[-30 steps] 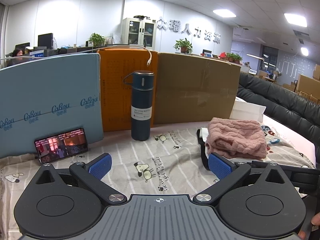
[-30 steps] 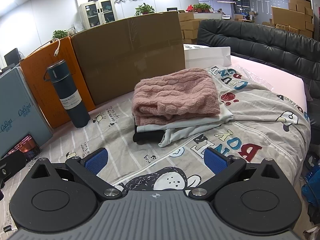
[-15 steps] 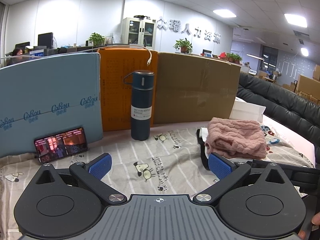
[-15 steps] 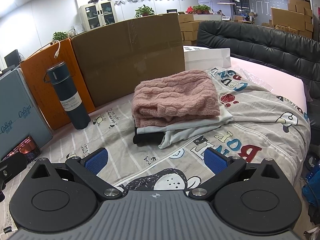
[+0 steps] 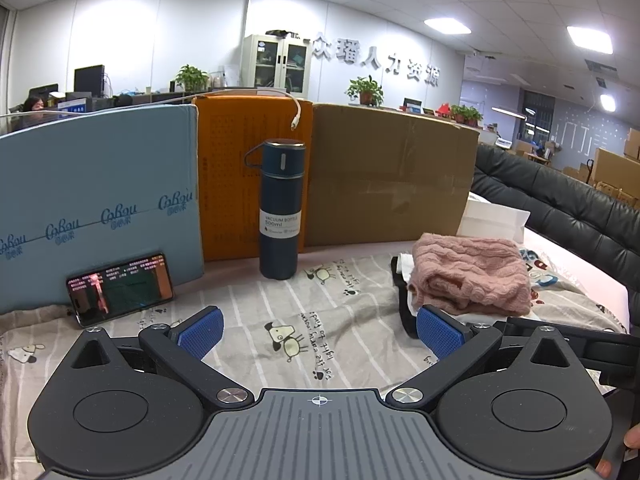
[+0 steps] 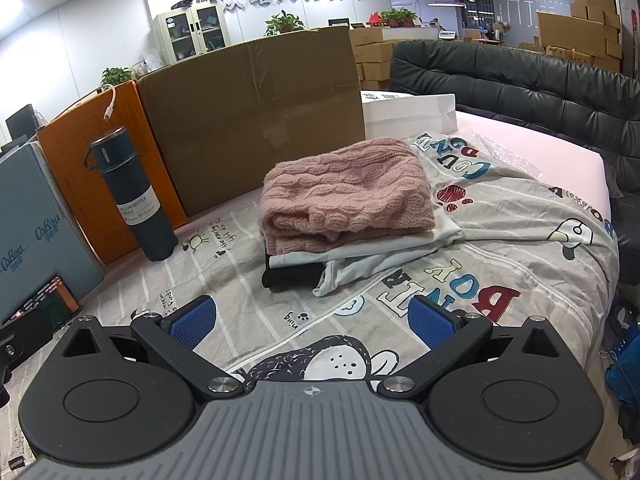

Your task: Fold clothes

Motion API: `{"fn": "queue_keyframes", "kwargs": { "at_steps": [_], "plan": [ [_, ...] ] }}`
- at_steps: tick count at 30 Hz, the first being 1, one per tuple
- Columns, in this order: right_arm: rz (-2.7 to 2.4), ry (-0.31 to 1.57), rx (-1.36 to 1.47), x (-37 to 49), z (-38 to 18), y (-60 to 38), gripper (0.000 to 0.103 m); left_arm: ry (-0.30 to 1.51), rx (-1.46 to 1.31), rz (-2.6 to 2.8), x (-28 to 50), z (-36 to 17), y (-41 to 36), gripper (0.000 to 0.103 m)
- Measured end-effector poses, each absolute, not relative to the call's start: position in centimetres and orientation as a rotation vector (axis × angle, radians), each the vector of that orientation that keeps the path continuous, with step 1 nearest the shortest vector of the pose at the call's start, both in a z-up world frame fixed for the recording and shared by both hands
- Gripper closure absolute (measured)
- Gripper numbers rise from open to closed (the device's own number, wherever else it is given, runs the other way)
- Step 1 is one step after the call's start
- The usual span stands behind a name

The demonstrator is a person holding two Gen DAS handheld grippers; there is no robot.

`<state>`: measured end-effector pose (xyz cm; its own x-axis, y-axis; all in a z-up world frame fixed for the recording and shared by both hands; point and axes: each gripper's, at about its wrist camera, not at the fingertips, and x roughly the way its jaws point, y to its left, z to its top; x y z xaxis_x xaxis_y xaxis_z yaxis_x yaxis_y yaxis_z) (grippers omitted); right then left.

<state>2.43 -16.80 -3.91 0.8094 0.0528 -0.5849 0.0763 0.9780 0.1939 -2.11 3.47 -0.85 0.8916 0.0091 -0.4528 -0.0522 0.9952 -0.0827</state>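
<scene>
Two hand-held grippers are held above the grey cartoon-printed bedsheet, and nothing is gripped by either. The left hand-held gripper is seen with its blue-padded fingers spread wide apart over the sheet; the same is shown at the right hand-held gripper, whose blue pads are parted and empty. The folded pink cable-knit sweater is found on top of a small stack, ahead of the right gripper and well apart from it. Beneath it a folded white garment is partly exposed, and under that a black garment, of which only an edge is shown; what kind of clothes these are cannot be told. In the left view the stack's lower layers are largely hidden behind the gripper's right finger. A tall dark-blue vacuum bottle is stood upright against the orange board, beside the brown cardboard panel. A lit smartphone is leaned on the light-blue box; its screen content is too small to be read. A fingertip is cut off at the left view's right edge.
</scene>
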Motion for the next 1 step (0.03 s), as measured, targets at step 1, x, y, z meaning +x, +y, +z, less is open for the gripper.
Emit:
{"fn": "queue_keyframes", "kwargs": {
  "at_steps": [1],
  "plan": [
    [-0.013,0.629,0.214,2.39,-3.92,-16.84,0.000,0.471,-0.095,0.030,-2.10,-0.87,3.47,0.000]
  ]
}}
